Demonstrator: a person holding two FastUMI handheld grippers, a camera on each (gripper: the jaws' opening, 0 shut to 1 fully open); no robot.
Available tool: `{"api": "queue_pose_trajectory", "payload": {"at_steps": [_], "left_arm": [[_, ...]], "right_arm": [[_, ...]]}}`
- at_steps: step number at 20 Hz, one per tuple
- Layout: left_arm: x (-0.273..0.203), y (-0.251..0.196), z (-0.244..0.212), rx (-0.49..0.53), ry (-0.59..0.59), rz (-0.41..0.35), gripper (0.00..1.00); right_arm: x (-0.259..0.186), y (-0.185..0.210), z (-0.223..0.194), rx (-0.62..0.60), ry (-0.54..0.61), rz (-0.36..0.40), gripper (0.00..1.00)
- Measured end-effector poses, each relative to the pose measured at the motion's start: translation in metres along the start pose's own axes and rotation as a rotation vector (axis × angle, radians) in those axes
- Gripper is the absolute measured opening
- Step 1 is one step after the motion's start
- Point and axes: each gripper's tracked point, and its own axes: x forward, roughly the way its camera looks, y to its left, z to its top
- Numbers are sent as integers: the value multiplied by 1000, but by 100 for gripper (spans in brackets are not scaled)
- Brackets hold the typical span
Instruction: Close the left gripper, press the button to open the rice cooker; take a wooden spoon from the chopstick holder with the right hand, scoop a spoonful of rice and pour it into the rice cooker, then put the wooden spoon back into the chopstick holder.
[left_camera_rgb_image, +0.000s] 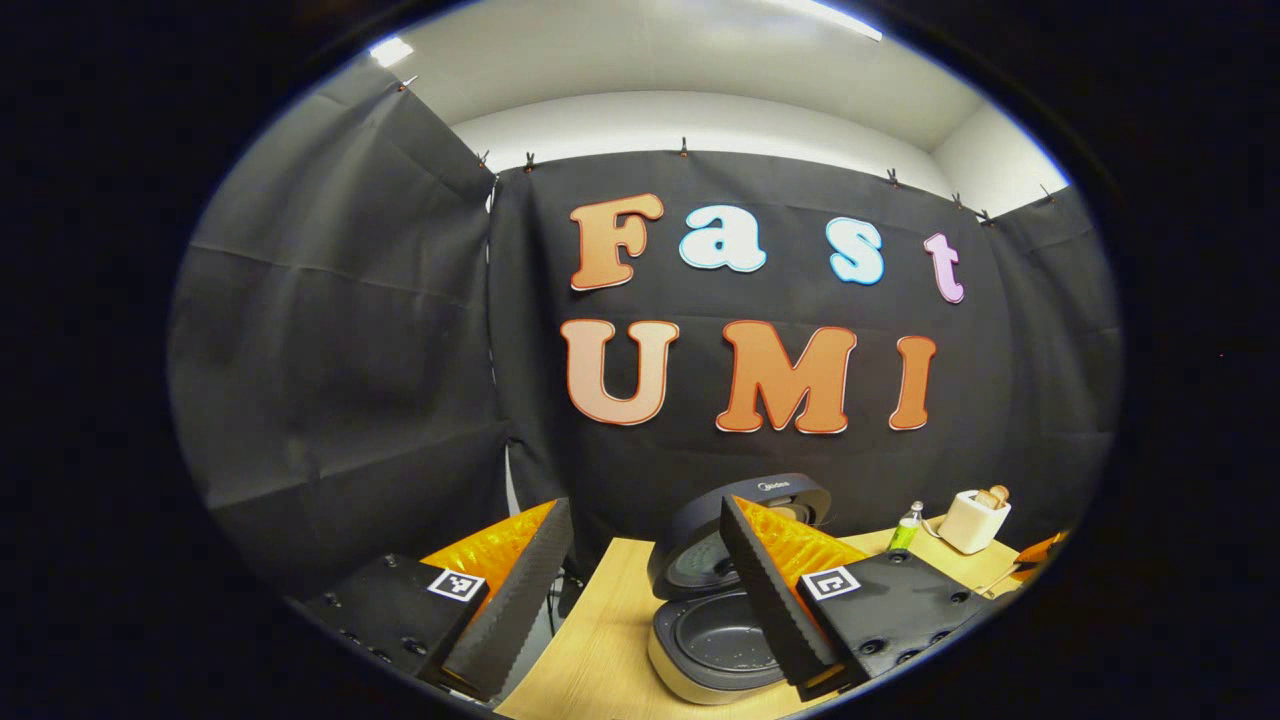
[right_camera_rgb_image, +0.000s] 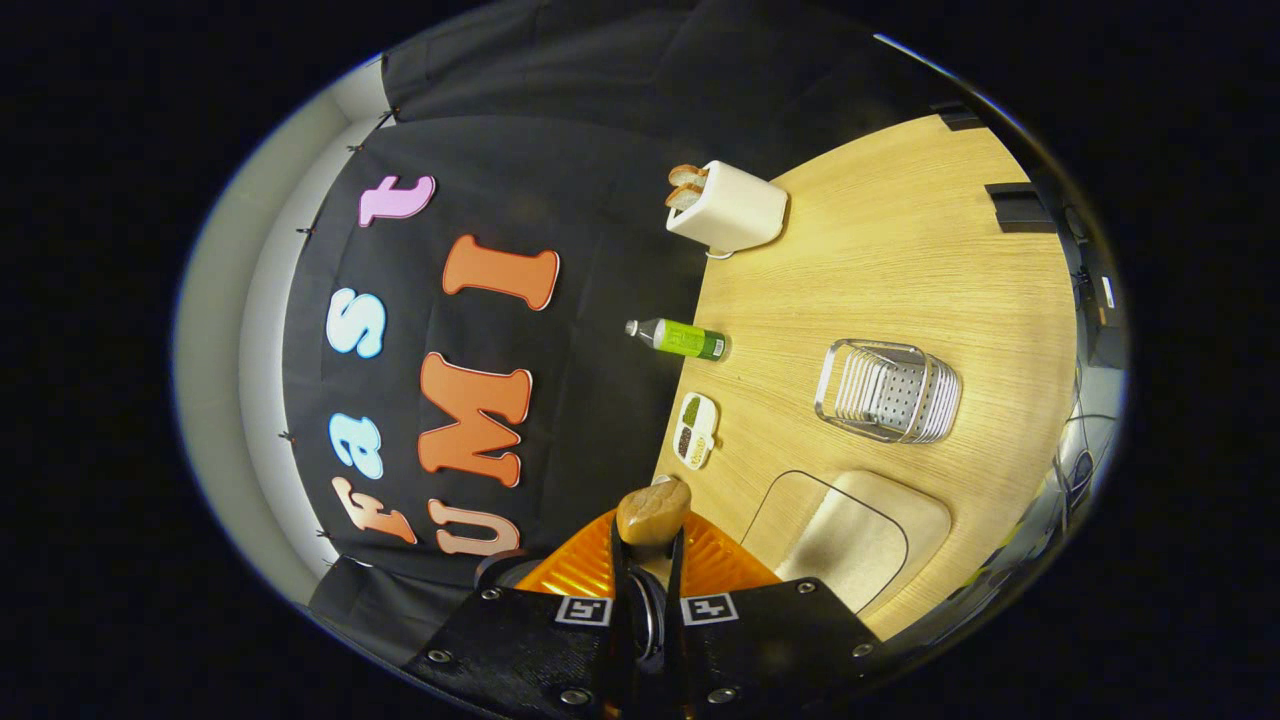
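Observation:
The rice cooker (left_camera_rgb_image: 715, 640) stands open on the wooden table, its dark lid (left_camera_rgb_image: 770, 500) raised and its inner pot showing. My left gripper (left_camera_rgb_image: 645, 510) is open above the table's left end, and its right finger covers part of the cooker. My right gripper (right_camera_rgb_image: 650, 540) is shut on the wooden spoon (right_camera_rgb_image: 652, 512), whose rounded bowl sticks out past the fingertips. This view is rolled sideways. The metal chopstick holder (right_camera_rgb_image: 888, 390) stands on the table beyond the spoon. A clear box of rice (right_camera_rgb_image: 850, 540) lies just right of the right gripper.
A white toaster (right_camera_rgb_image: 730, 205) with bread stands at the back of the table (right_camera_rgb_image: 900, 270), also seen as the toaster (left_camera_rgb_image: 975, 520). Near the wall stand a green bottle (right_camera_rgb_image: 680, 338) and a small dish of beans (right_camera_rgb_image: 695, 430). The bottle (left_camera_rgb_image: 905, 530) is left of the toaster.

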Motion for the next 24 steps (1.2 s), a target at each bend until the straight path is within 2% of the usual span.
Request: {"api": "queue_pose_trajectory", "payload": {"at_steps": [5,8,12,18,24], "left_arm": [[0,-3,-1,-9,6,-14,100],[0,-2,-5,-15,13,-15,97],[0,0,-9,-19,20,-17,100],[-2,7,-14,-19,37,-20,97],[2,29,-13,-18,30,8,97]], "right_arm": [[6,31,1,8,-9,6,11],[13,62,-1,8,-4,53,11],[26,103,-12,-5,20,121,11],[52,152,-41,-42,57,181,11],[76,181,-75,-120,86,209,11]]}}
